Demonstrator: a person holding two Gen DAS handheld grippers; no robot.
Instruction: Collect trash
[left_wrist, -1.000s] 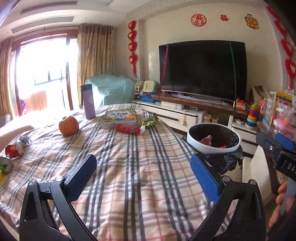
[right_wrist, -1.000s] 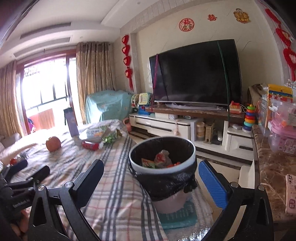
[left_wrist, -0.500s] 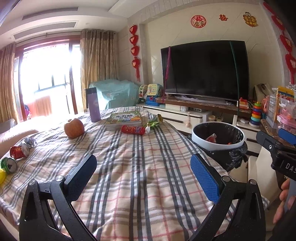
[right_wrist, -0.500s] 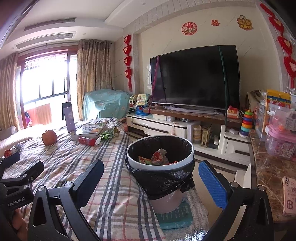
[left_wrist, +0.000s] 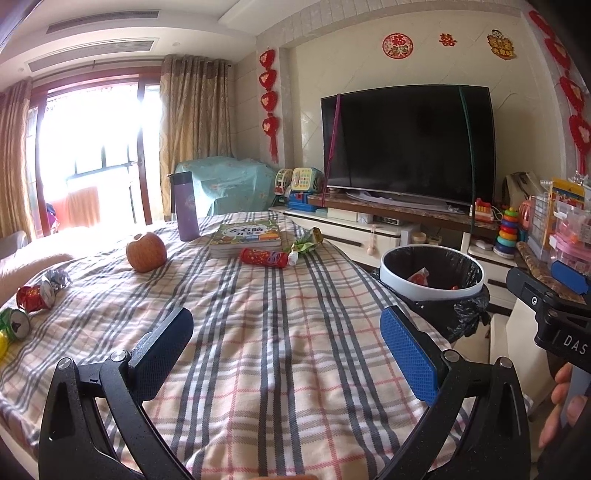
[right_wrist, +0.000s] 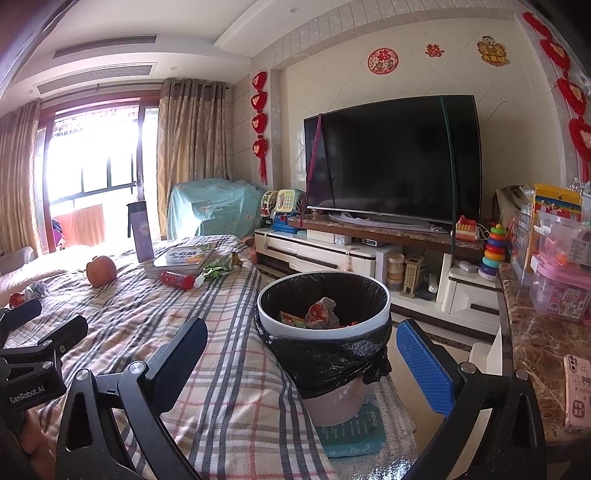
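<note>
Left wrist view: left gripper (left_wrist: 286, 341) spread wide, empty, above the plaid tablecloth (left_wrist: 258, 332). Red crumpled snack tube (left_wrist: 264, 257) lies flat just before the stacked books (left_wrist: 245, 240), long axis left-right, white cap end pointing right toward the green wrapper (left_wrist: 306, 243).

Right wrist view: right gripper (right_wrist: 301, 356) spread wide, empty, in front of the black-lined white bin (right_wrist: 323, 314), which holds wrappers.

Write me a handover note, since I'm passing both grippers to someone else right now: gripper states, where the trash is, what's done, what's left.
Left gripper: open, empty, above the plaid tablecloth.
Right gripper: open, empty, facing the bin.
Done: some wrappers already lie in the bin, which stands beside the table.
Left: red tube wrapper and green wrapper by the book; crushed red can, foil scrap and green can at the left edge.
The apple and purple bottle probably stay.
</note>
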